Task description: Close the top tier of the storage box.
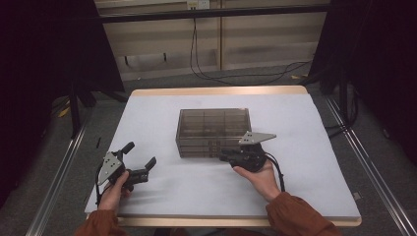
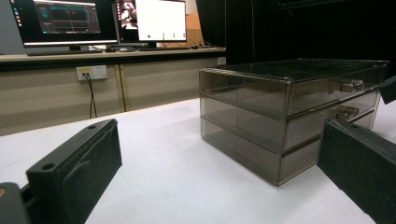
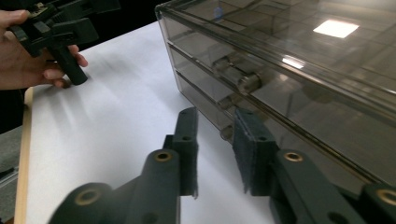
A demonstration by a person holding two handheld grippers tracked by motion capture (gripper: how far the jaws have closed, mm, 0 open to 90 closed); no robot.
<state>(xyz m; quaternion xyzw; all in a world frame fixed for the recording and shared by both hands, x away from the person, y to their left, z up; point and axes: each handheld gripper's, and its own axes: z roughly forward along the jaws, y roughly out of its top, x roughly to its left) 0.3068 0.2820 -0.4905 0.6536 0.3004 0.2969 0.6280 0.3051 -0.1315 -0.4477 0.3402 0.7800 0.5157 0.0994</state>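
At the left near side of the tabletop, which is covered with a pale grey cloth, the left gripper is held low by the person's left hand. Its fingers are spread wide, with nothing between them, and they point to the right and far side, toward the drawer box.

The drawer box stands in the middle of the tabletop. It is made of smoky transparent plastic and has three flat drawers, one above another, each with a small metal knob on the near front.

Just at the near right corner of the box is the right gripper, held by the right hand. In the right gripper view, its fingers are a little apart, with a narrow gap between them, and they pinch nothing. They are low, just beside the front of the lowest drawer, near the knob of that drawer. I cannot tell if they touch it.
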